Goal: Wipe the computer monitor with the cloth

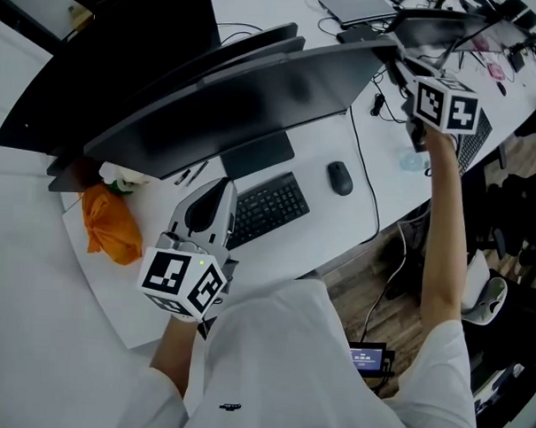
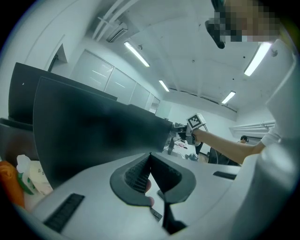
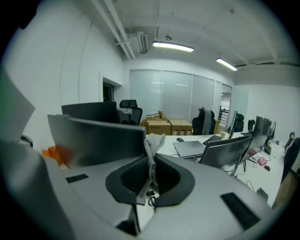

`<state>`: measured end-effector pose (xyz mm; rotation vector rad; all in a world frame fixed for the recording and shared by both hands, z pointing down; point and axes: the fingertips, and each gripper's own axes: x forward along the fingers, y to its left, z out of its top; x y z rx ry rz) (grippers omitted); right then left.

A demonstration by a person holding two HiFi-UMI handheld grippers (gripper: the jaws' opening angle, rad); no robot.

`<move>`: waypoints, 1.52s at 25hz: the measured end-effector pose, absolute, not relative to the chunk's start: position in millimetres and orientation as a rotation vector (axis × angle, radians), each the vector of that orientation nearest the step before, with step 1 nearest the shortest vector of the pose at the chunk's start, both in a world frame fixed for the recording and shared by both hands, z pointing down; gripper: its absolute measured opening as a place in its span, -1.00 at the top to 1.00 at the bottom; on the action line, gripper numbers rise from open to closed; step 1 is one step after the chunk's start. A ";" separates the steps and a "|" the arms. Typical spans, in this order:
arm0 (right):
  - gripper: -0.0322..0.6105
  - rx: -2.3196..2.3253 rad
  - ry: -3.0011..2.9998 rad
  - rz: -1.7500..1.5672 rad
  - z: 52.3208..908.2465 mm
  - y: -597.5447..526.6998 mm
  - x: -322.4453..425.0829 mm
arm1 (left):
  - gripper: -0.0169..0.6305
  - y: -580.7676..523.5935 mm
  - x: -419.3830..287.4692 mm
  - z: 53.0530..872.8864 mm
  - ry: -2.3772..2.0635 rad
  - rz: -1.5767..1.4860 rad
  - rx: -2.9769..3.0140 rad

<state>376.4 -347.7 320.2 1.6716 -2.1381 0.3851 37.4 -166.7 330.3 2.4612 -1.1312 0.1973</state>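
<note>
White cloth pinched in the right tool may slip off the monitor corner; the left tool is pressed together.

The person wears a white short-sleeved shirt. The left gripper and right gripper have smooth grey shells with dark ribbed pads inside the jaws. Each carries a white cube printed with black square markers.

Monitor: matt plast.; cloth: crinkly
</note>
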 end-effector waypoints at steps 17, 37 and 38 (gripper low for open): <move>0.80 1.476 -2.325 0.514 430.0 -332.9 364.6 | 0.89 -165.3 61.5 364.6 -1.087 0.330 2.421; 0.80 1.471 -2.158 0.505 595.6 -317.6 356.3 | 0.89 -164.0 60.3 390.5 -1.106 0.391 2.369; 0.80 1.469 -2.165 0.519 602.3 -316.7 354.7 | 0.89 -164.0 59.3 392.0 -1.108 0.392 2.364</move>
